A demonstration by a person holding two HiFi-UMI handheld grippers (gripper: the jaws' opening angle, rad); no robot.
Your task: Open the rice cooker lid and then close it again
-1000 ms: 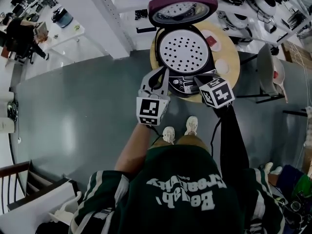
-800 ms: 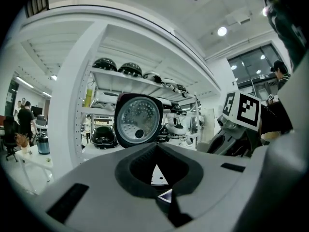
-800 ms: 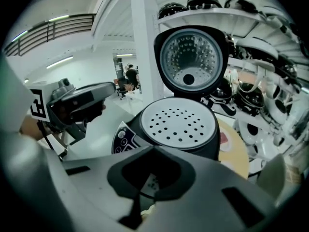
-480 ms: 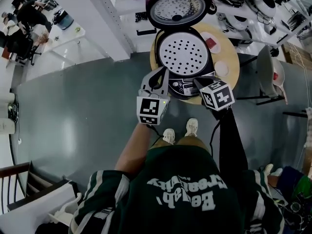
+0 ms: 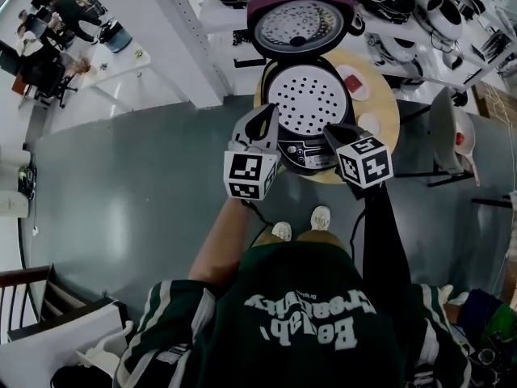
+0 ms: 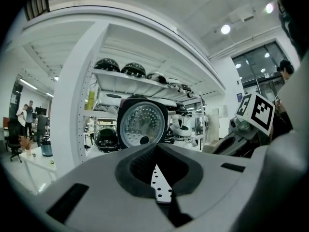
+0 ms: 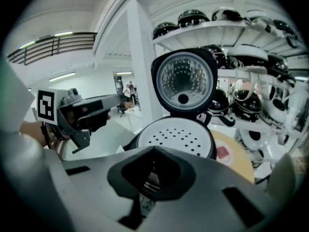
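The round wooden surface [image 5: 386, 128] carries the black rice cooker [image 5: 303, 148], open, with a white perforated tray [image 5: 309, 102] filling its pot. Its purple-rimmed lid [image 5: 300, 18] stands upright at the far side. The left gripper [image 5: 266, 113] and right gripper [image 5: 331, 129] flank the near rim, jaws pressed together and empty, about equally close.

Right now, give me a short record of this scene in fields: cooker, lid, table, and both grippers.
Rice cooker: on round wooden table, perforated tray showing inside
Lid: open, standing up at the back
Left gripper: jaws together, empty, by cooker's front left
Right gripper: jaws together, empty, by cooker's front right
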